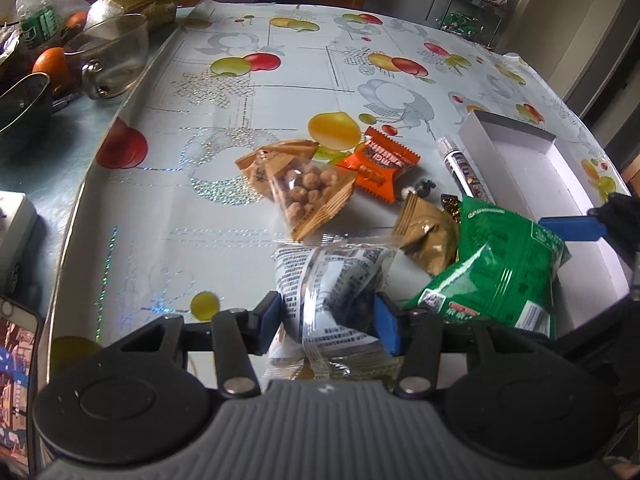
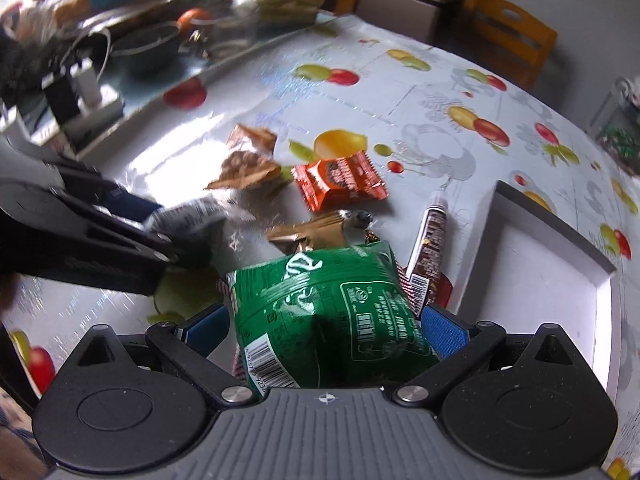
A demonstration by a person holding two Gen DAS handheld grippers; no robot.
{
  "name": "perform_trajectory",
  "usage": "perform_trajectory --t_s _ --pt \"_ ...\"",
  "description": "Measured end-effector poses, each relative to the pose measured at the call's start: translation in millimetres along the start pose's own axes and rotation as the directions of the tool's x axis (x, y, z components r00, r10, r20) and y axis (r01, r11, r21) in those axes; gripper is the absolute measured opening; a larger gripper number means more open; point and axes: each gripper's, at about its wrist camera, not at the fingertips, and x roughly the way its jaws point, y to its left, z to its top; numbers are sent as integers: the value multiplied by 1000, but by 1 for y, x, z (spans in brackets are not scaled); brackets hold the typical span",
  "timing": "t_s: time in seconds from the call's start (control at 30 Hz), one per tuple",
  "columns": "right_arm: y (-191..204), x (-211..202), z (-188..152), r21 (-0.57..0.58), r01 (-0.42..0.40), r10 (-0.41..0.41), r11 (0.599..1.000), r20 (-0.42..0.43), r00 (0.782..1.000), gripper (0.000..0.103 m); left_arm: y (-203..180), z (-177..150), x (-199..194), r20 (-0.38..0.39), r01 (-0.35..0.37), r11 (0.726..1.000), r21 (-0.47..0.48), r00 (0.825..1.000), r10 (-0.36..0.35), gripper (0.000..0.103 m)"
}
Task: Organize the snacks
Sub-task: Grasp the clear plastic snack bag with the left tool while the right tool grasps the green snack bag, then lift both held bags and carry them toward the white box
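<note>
Left gripper (image 1: 326, 322) pinches one white packet (image 1: 328, 280); right gripper (image 2: 324, 326) one green bag (image 2: 332, 312) (jaws clamped).

Glass jug (image 1: 114, 54), oranges (image 1: 50, 64), green-label bottle (image 1: 36, 16), phone (image 1: 16, 384), wooden chair (image 2: 508, 36); fruit-print tablecloth (image 1: 280, 92)

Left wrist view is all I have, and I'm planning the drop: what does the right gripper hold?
Observer: The right gripper has the green packet between its blue pads, apparently clamped.
Operator: My left gripper has the white printed packet. The brown stick hides its near end here; is it in the white box?
Observer: No. It lies on the tablecloth, outside the box's wall, barcode end nearest.
</note>
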Motion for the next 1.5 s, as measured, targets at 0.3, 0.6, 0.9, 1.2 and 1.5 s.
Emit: perform_trajectory --t_s 0.3,0.6,0.9,1.2,1.5 --pt "6 7 -5 -58 8 -7 998 16 1000 92 3 -6 -7 6 -12 1000 -5 1000 12 49" --pt "-5 -3 -3 19 -29 29 999 36 999 80 -4 -7 -12 22 -7 1000 12 1000 7 48" --pt "-19 -27 3 121 -67 54 990 105 993 79 -6 -7 -25 62 -21 1000 19 998 19 45" --pt "-28 -35 3 159 -69 49 985 130 990 79 -13 -3 -35 92 -18 999 45 996 14 42" --pt "-33 -37 3 186 -76 50 980 142 989 79 -12 -6 -39 93 -8 999 40 996 4 37"
